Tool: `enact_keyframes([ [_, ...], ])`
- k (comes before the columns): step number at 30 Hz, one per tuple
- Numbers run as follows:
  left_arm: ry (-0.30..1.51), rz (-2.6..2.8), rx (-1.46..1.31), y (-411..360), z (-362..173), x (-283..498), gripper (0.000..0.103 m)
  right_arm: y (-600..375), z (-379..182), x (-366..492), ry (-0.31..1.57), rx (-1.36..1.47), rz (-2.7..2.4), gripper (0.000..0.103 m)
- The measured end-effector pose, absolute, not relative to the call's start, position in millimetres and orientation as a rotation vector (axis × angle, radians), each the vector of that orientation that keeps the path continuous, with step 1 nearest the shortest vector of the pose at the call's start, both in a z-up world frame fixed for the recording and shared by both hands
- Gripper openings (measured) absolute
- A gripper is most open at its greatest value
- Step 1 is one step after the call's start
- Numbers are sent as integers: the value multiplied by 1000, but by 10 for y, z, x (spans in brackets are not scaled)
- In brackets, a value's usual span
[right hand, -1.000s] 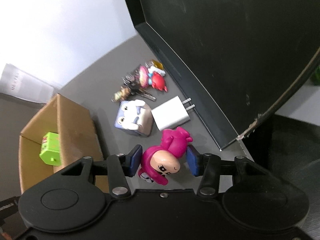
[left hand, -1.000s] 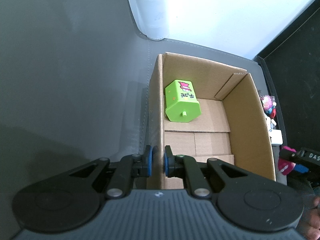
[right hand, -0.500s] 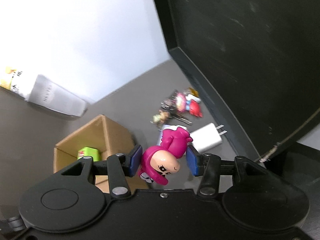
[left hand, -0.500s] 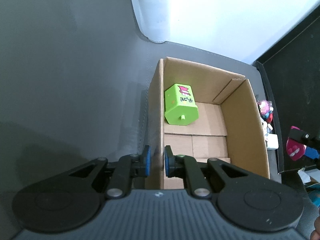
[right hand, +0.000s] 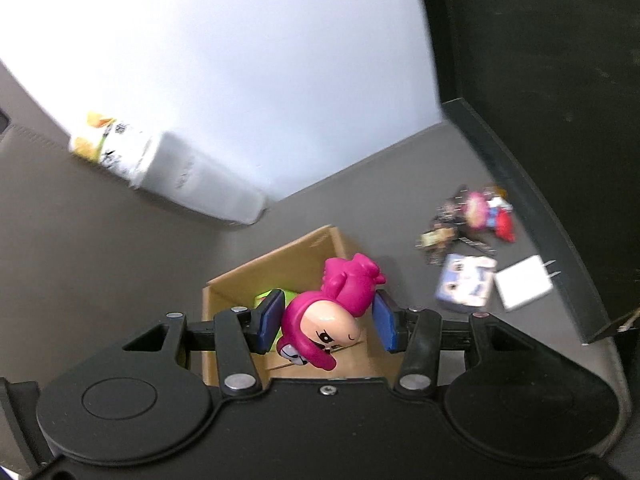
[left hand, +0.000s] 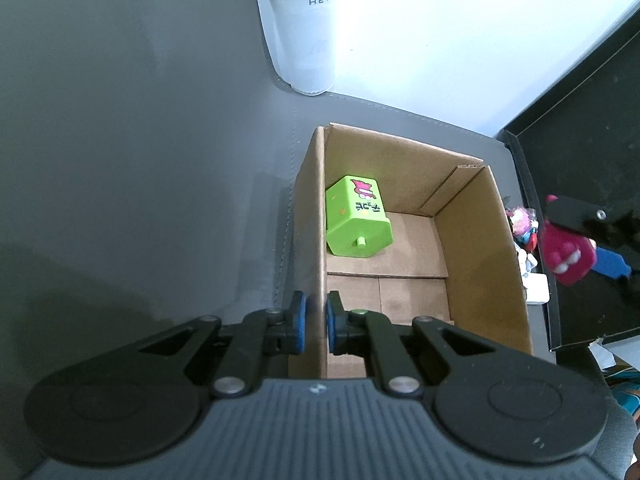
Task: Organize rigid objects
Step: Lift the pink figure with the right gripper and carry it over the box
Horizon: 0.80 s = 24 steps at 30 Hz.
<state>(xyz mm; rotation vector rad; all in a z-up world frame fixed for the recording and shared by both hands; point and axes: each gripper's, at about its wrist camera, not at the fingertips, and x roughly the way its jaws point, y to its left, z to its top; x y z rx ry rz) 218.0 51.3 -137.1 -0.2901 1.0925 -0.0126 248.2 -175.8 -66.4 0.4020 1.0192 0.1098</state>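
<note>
An open cardboard box (left hand: 476,248) stands on the grey desk mat with a green toy block (left hand: 357,218) lying inside at its far left. My left gripper (left hand: 314,322) is shut on the box's near left wall. My right gripper (right hand: 328,322) is shut on a magenta toy figure (right hand: 332,312), hanging above the box (right hand: 224,304). The left wrist view shows that figure (left hand: 566,250) and a blue pad (left hand: 610,264) to the right of the box.
Right of the box lie a key bunch with charms (right hand: 472,220), a small printed box (right hand: 466,284) and a white charger plug (right hand: 522,284). A frosted cup (left hand: 300,24) stands behind. A black monitor (right hand: 540,80) bounds the right side.
My right gripper has lifted the magenta figure off the mat and carried it left, from beside the charger to above the box. The left gripper has kept its hold on the box wall.
</note>
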Motion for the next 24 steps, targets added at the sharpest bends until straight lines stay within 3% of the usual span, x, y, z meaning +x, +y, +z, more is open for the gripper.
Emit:
enact_keyframes([
  [24, 1087, -17, -316, 567, -1358, 2176, 10, -1308, -1291, 2515, 1179, 603, 120, 48],
])
